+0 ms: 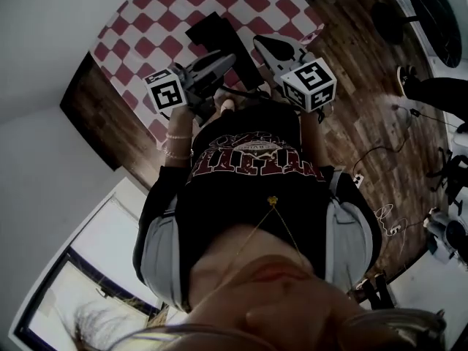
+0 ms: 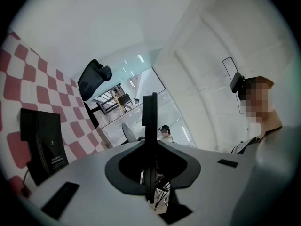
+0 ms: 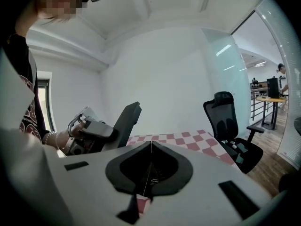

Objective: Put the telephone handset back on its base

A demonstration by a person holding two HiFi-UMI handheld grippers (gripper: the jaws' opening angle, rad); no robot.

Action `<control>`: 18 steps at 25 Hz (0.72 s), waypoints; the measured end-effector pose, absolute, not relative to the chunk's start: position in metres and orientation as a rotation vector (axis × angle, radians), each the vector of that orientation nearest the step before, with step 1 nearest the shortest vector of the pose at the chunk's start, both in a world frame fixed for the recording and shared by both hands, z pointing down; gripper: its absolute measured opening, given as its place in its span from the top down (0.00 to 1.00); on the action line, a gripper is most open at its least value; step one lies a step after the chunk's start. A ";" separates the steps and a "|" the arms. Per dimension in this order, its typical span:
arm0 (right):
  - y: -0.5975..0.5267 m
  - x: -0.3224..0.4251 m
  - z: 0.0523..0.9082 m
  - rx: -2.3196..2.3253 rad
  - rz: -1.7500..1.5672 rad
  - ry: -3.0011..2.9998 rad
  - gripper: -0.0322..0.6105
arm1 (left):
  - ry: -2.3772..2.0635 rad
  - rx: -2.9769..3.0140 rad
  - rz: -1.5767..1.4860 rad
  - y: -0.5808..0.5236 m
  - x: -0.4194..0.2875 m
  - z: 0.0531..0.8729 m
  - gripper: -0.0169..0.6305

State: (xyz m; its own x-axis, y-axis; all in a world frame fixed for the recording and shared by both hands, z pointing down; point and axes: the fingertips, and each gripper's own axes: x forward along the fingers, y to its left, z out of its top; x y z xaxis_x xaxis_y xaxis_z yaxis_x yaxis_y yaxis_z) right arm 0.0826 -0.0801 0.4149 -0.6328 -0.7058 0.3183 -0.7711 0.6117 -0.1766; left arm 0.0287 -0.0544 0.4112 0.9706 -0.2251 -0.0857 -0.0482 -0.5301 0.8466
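A black telephone point(image 1: 216, 32) lies on the red-and-white checked table point(image 1: 168, 6); I cannot tell its handset from its base. In the left gripper view it is a dark block point(image 2: 43, 142) at the left on the cloth. Both grippers hang close to the person's chest, above the table's near edge. My left gripper point(image 1: 231, 57) points toward the phone, its fingers point(image 2: 149, 108) pressed together with nothing between them. My right gripper point(image 1: 258, 42) is beside it to the right, its jaws meeting in a thin line point(image 3: 151, 145), holding nothing.
A black office chair point(image 3: 229, 121) stands past the table's far side, also seen as a dark shape point(image 2: 94, 75) in the left gripper view. Wooden floor point(image 1: 365, 115) with cables and a power strip point(image 1: 358, 178) lies to the right. A seated person point(image 2: 165, 132) is far off.
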 end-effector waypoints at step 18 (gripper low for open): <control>-0.131 0.084 0.413 0.801 0.408 -2.747 0.92 | -0.557 2.106 -0.355 -0.098 0.028 0.405 0.86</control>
